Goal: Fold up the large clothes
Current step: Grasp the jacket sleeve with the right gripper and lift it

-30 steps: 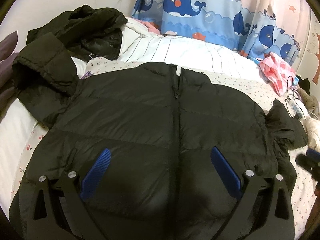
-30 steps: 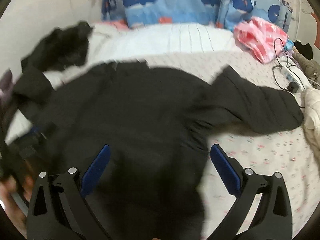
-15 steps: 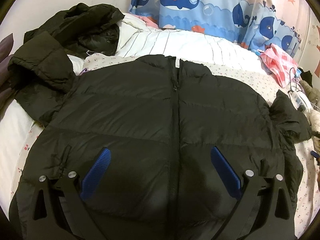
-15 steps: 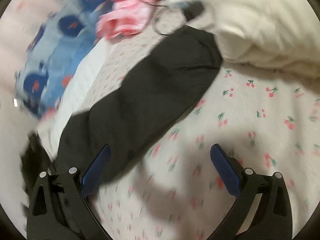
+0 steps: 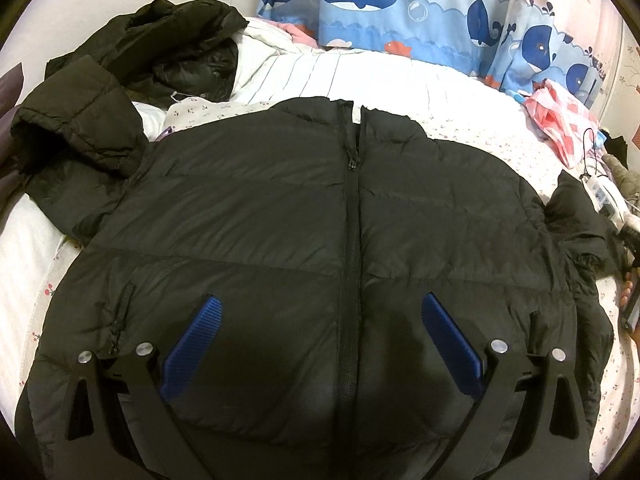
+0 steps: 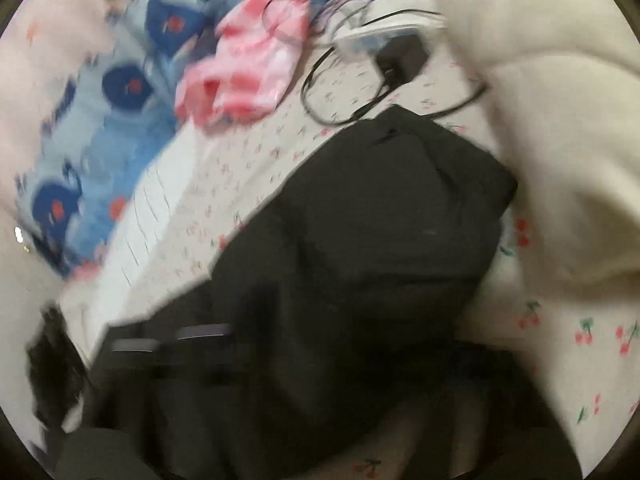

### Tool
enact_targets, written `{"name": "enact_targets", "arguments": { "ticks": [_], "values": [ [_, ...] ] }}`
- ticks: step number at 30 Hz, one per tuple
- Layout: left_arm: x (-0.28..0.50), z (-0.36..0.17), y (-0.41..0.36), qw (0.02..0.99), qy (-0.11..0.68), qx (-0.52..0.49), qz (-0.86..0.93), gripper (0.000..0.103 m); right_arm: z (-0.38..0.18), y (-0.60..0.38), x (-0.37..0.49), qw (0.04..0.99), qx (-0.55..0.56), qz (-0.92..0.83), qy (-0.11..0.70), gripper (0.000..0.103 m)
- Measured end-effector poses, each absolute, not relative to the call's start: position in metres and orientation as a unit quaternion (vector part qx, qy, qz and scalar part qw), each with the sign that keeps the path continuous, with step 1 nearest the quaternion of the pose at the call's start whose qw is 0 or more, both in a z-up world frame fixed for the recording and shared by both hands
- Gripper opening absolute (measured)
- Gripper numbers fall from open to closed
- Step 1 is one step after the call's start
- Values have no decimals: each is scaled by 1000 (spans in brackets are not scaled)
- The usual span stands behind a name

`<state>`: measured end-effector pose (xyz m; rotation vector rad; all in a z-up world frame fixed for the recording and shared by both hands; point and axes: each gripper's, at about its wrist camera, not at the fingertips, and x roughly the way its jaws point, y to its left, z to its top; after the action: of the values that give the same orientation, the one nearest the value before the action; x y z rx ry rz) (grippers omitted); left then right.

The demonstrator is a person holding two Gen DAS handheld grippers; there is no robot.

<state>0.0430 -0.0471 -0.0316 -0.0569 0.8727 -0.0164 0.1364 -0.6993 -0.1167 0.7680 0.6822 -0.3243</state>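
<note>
the black puffer jacket [image 5: 280, 208] lies zipped and flat on the cherry-print bed [image 5: 472, 132]. my right gripper has swung from over the jacket's body out to its right sleeve [image 6: 392, 216], jaws closing from full spread, the blur hiding whether they pinch the cuff; i judge the sleeve fold is starting. the left gripper [image 5: 320, 340] hangs spread over the hem, holding nothing.
</note>
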Motion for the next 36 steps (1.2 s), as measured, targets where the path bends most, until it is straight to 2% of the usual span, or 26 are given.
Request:
{"name": "enact_targets", "arguments": {
  "ticks": [1,2,4,6,8,9,10,11,15,16,17,18,19,22,25,27,29,31,32,33,34,36],
  "values": [
    [43,-32,-47,906,422,-29,-8,96,-110,-697,134,867,352,-156,317,11],
    [43,-32,-47,906,422,-29,-7,96,-98,-692,132,880,331,-158,301,9],
    [44,-32,-46,906,422,-33,-7,96,-67,-679,118,913,283,-151,251,8],
    [44,-32,-44,905,423,-38,-7,96,-50,-679,99,924,286,-153,204,9],
    [45,-33,-43,904,426,-40,-7,96,-59,-690,92,915,314,-161,196,21],
    [45,-34,-43,903,427,-41,-7,96,-77,-703,94,896,356,-146,221,58],
    [45,-34,-42,903,428,-42,-7,96,-92,-712,96,877,391,-143,240,75],
    [45,-35,-42,902,429,-42,-6,96,-111,-722,94,853,436,-146,245,78],
    [47,-37,-42,901,432,-42,-5,96,-136,-742,91,827,500,-137,217,79],
    [47,-38,-43,900,434,-40,-6,96,-136,-745,92,827,506,-134,206,77],
    [47,-39,-44,900,435,-39,-6,96,-135,-749,94,825,512,-127,202,71],
    [47,-40,-44,900,435,-37,-6,96,-132,-752,101,824,514,-117,206,36],
    [47,-40,-45,900,435,-35,-6,96,-125,-752,106,827,508,-115,212,9],
    [46,-39,-45,902,430,-36,-7,96,-61,-736,116,881,427,-101,179,4],
    [46,-37,-42,903,427,-43,-4,96,10,-719,98,925,362,-65,94,4],
    [46,-39,-43,902,429,-44,-4,96,24,-726,88,927,359,-74,73,4],
    [46,-40,-44,901,432,-43,-6,96,7,-737,91,920,364,-98,110,5],
    [46,-39,-45,901,432,-40,-8,96,-35,-749,99,894,393,-117,179,13],
    [46,-39,-46,901,431,-38,-9,96,-56,-755,104,877,416,-122,209,21],
    [46,-39,-47,902,431,-37,-9,96,-82,-761,107,850,452,-133,237,42],
    [46,-39,-47,901,431,-36,-10,96,-95,-763,107,837,475,-131,238,56],
    [46,-40,-46,900,433,-37,-10,96,-113,-763,108,822,508,-129,224,76]
  ]
}}
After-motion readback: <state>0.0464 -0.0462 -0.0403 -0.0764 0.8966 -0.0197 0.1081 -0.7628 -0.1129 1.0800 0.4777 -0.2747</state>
